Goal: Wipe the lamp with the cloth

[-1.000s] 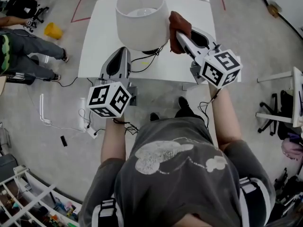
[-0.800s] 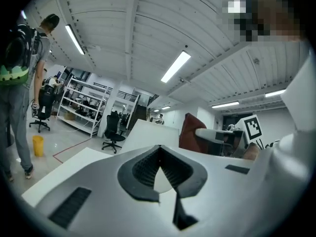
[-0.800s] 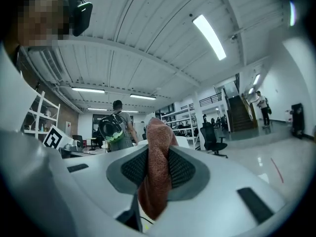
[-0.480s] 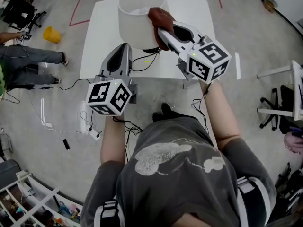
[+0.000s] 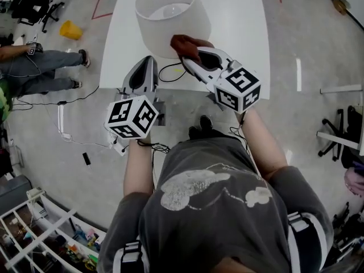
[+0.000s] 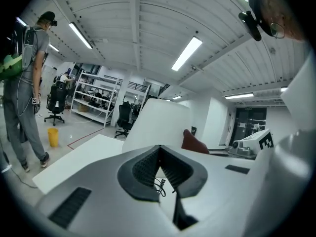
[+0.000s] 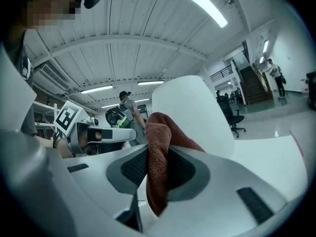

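One lamp (image 5: 168, 16) with a white drum shade, upright on one white table (image 5: 244, 33). Two grippers in all, both on the near side of the lamp.

Right gripper (image 5: 191, 60) at the lamp's near right edge, jaws clamped on one rust-brown cloth (image 5: 185, 43). Cloth bunched up out of the jaws and pressed to the shade's lower near rim. Along that gripper's own jaws: one fold of cloth filling the gap between the two dark ribbed pads and hanging below them, white shade directly behind.

Left gripper (image 5: 144, 62) just left of and below the shade, clear of the lamp. Jaws pressed together, pads meeting at the tip, nothing held between them.

Two marker cubes, one per gripper: the left cube (image 5: 131, 117) and the right cube (image 5: 238, 89), both on the side away from the lamp.

One thin black cable (image 5: 170, 73) looped on the tabletop under the shade, between the two gripper tips.

Farther left of the lamp, off the table on the grey floor (image 5: 318, 50): one yellow bucket (image 5: 71, 31) and one bystander (image 5: 40, 67) in grey trousers, both well apart from the lamp.
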`<state>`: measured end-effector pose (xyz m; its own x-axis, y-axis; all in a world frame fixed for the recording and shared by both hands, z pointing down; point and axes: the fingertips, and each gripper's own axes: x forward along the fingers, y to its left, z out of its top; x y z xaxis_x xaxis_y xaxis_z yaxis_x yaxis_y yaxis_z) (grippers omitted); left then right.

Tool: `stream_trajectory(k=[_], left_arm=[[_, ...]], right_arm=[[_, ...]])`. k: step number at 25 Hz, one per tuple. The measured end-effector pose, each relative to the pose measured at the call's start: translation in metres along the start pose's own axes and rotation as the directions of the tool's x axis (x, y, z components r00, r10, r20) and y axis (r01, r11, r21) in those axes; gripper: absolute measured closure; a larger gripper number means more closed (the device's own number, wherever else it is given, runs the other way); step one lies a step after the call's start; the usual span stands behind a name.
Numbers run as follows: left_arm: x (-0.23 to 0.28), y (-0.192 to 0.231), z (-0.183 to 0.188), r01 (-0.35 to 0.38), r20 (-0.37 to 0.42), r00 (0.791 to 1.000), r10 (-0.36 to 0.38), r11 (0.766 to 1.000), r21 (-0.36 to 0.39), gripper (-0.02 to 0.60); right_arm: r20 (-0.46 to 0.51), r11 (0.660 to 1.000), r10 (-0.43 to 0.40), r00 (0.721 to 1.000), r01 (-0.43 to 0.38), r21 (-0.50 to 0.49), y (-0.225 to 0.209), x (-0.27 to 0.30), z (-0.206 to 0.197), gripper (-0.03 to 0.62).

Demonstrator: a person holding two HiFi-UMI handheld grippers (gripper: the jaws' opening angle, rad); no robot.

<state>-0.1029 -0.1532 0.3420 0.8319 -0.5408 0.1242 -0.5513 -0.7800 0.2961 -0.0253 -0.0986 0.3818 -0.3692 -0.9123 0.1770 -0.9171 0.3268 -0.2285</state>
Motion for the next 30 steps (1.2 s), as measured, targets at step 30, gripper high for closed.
stream_trajectory(k=[30], left_arm=[[0.011,0.064,0.048,0.326,-0.018,0.945,-0.325,0.945,0.034,0.574]], right_arm=[[0.122,0.964,-0.265,0.956,0.267,0.002,0.056,0.037,0.032,0.503]])
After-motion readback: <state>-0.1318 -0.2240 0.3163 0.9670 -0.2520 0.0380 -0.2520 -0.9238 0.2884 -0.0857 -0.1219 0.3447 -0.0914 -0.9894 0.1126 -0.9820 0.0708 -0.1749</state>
